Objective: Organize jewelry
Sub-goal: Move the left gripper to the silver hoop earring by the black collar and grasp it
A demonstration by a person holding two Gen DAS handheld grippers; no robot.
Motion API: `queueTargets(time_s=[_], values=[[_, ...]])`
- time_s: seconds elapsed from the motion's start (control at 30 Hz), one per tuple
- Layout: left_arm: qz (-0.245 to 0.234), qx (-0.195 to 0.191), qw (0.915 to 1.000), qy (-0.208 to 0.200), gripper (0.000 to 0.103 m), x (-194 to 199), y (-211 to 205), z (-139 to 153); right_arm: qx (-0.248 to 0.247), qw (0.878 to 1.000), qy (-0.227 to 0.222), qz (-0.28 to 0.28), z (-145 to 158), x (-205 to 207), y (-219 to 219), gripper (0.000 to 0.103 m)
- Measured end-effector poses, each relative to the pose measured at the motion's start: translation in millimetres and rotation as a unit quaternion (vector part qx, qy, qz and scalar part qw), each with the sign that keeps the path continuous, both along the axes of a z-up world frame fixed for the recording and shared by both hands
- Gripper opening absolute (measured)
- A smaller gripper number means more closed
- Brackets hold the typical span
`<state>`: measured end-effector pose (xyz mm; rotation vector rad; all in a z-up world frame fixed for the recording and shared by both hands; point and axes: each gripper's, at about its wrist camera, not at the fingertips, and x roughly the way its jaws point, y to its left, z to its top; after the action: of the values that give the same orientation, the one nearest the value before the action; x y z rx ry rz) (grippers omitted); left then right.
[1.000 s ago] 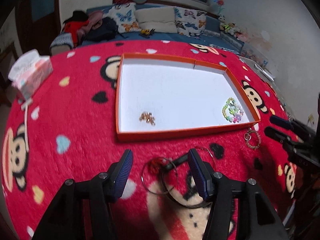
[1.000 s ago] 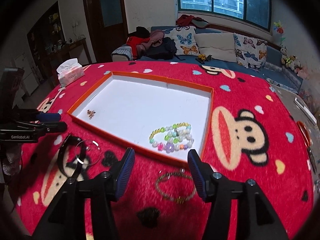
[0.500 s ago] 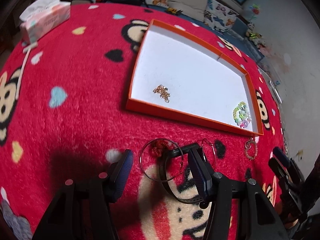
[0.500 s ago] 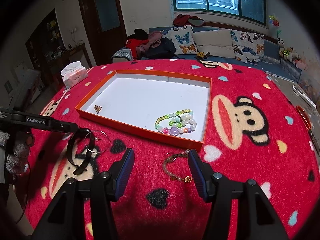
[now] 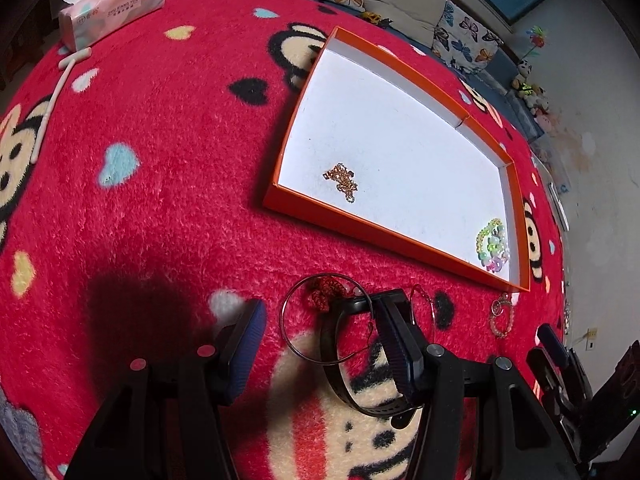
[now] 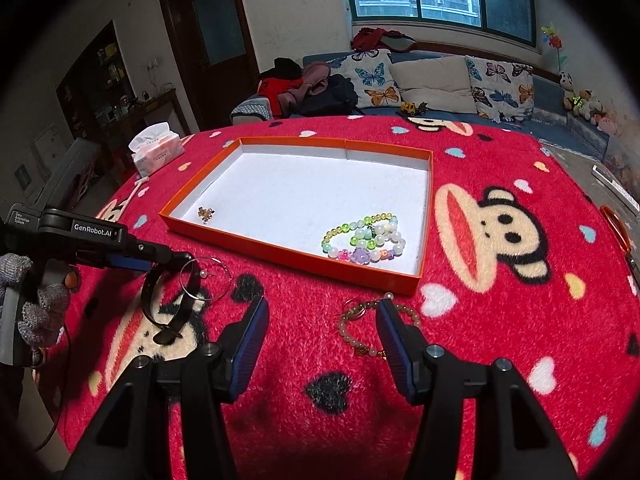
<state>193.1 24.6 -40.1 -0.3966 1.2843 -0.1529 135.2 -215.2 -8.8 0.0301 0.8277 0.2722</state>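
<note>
Now: left gripper (image 5: 320, 344) half-open, empty, over hoop (image 5: 325, 317) | close on rim at 12 o'clock | right gripper (image 6: 320, 332) half-open, empty.

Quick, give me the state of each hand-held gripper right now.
Left hand-held gripper: open, holding nothing, down over the wire hoop and black band.
Right hand-held gripper: open, holding nothing, by the pearl bracelet.
</note>
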Motion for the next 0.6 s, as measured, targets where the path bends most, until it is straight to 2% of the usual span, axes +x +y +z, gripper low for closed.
queueTargets(time_s=[0.1,0.27,0.43,0.6], values=[[0.000,-0.001,1.0000,-0.003,0.057,-1.2,-2.0,0.9,-0.001,1.000,-0.001,0.001,0.7,-0.9,0.7,0.061],[-0.007,-0.008,0.9999,-0.011,0.041,-4.4,-7.8,3.6,0.001,1.000,-0.002,-0.001,2.0,-1.4,0.7,0.061],[-0.012,0.000,0.9998,-0.016,0.040,-5.7,-13.2,5.9,0.001,1.000,-0.002,0.001,2.4,-3.3,1.6,0.061],[-0.037,0.016,0.9987,-0.030,0.041,-6.3,-16.1,13.1,0.002,1.000,-0.002,0.000,2.0,-3.8,1.0,0.061]])
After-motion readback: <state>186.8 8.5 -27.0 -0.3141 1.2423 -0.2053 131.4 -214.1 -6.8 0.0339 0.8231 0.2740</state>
